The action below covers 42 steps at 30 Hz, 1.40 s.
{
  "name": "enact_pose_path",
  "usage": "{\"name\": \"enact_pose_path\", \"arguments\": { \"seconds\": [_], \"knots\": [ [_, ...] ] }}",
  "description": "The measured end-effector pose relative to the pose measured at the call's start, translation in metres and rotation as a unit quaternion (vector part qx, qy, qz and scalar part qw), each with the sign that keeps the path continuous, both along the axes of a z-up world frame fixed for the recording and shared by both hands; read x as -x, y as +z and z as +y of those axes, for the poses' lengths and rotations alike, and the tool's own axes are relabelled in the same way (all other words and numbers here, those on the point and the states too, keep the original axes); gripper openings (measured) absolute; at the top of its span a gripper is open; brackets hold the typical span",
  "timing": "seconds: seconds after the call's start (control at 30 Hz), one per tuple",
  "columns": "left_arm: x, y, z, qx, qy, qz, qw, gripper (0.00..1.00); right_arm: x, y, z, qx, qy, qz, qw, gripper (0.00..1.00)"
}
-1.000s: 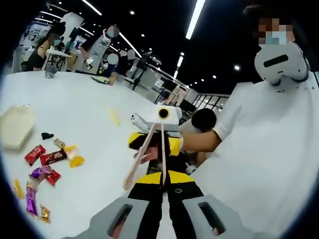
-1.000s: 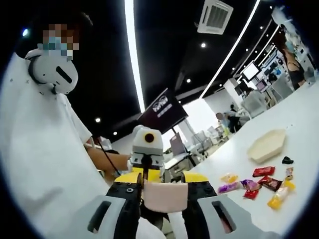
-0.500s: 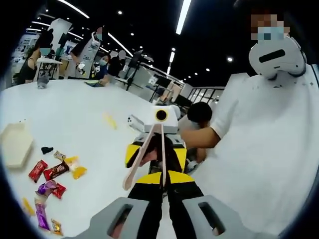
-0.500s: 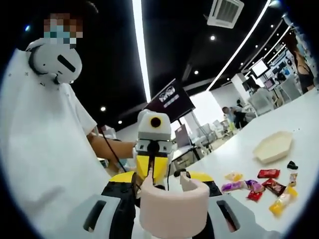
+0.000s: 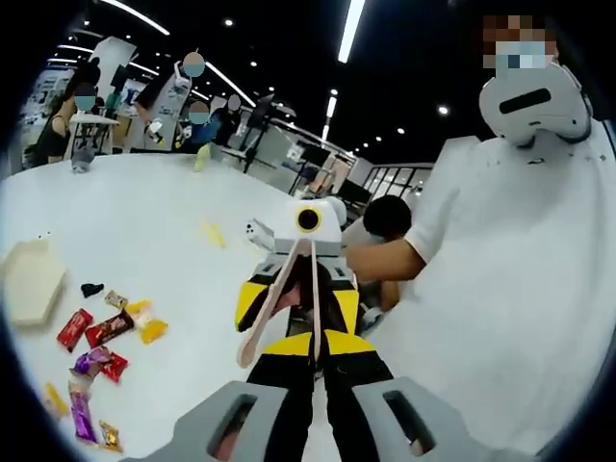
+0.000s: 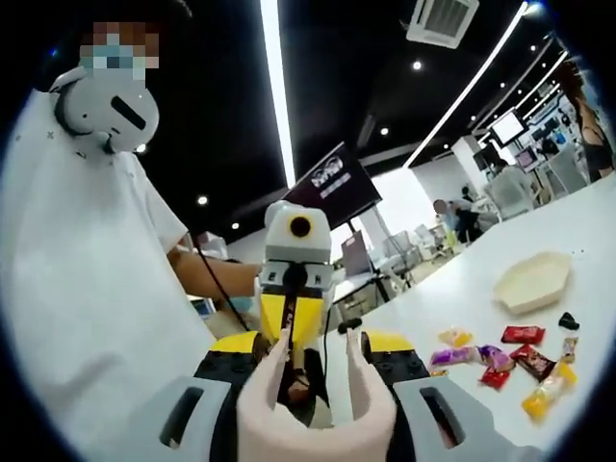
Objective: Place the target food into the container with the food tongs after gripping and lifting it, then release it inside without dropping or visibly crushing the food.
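Pink food tongs [image 5: 279,303] hang in the air between my two grippers, which face each other. In the left gripper view my left gripper [image 5: 316,352] is shut on the tip of one tong arm, and the other arm splays free to the left. My right gripper [image 6: 313,364] has the tongs' U-shaped hinge end [image 6: 318,428] between its jaws, pressed against both pads. Wrapped candies [image 5: 101,337] lie in a loose cluster on the white table [image 5: 173,202]. A beige hexagonal container [image 5: 29,284] sits beyond them, also in the right gripper view [image 6: 532,282].
A person in a white shirt [image 5: 510,289] with a headset stands close behind the grippers. A small black piece [image 5: 91,289] lies beside the container and a yellow scrap [image 5: 214,233] farther out. Other people sit at tables [image 5: 87,120] at the back.
In the right gripper view the tongs' end has turned from a flat pink block into an upright U with both arms rising. The left gripper keeps its hold on the arm tip.
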State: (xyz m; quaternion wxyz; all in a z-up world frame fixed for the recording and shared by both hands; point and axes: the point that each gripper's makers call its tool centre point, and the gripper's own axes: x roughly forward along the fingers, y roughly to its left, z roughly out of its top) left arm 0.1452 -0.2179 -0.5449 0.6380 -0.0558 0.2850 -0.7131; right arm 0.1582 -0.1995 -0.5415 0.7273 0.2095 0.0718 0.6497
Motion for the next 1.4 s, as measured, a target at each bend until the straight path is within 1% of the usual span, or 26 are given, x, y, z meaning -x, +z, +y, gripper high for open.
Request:
{"name": "enact_pose_path", "arguments": {
  "seconds": [0.3,0.6,0.83,1.0,1.3,1.4],
  "knots": [
    [0.001,0.001,0.0,-0.002,-0.003,-0.003,1.0,0.0,0.002,0.002,0.007,0.002,0.012,-0.001,0.9999,0.41],
    [0.001,0.002,0.0,0.005,0.0,-0.002,1.0,0.0,0.002,0.003,0.008,0.001,0.011,0.001,0.9999,0.41],
    [0.002,0.001,0.002,0.006,0.002,0.001,1.0,0.0,0.002,0.0,0.011,0.006,0.009,0.004,0.9999,0.41],
    [0.001,0.003,0.002,0.009,0.003,0.003,0.9999,0.0,0.002,0.002,0.012,0.003,0.009,0.006,0.9999,0.41],
    [-0.002,0.006,0.005,0.004,-0.001,0.0,1.0,0.0,0.003,-0.003,0.014,0.014,0.017,0.008,0.9997,0.38],
    [-0.005,0.008,0.006,0.009,0.004,0.001,1.0,0.0,0.001,-0.005,0.016,0.019,0.019,0.009,0.9996,0.38]
  ]
}}
